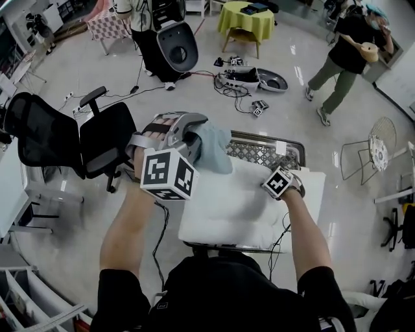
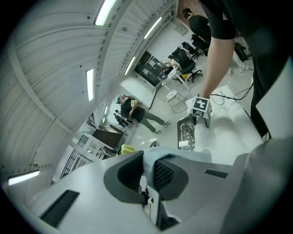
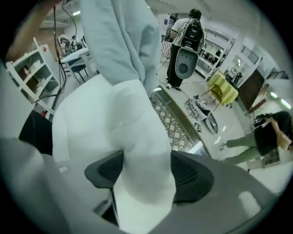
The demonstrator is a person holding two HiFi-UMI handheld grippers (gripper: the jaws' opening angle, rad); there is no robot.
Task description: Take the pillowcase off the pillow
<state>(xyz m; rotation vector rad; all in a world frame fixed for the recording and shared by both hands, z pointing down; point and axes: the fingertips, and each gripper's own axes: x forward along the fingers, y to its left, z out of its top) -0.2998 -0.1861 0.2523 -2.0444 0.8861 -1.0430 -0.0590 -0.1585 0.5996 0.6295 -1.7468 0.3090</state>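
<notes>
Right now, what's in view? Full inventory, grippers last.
pillow: 1, white, on the table
pillowcase: 1, pale blue, hanging above the pillow's left end
table: 1, lattice top, under the pillow
office chair: 1, black, floor at left
round table: 1, yellow-green cloth, far back
wire chair: 1, white, floor at right
bystander: 1, black top, green trousers, far right
left hand-held gripper: 1, grey, shut on pillowcase
right hand-held gripper: 1, grey, shut on pillow
</notes>
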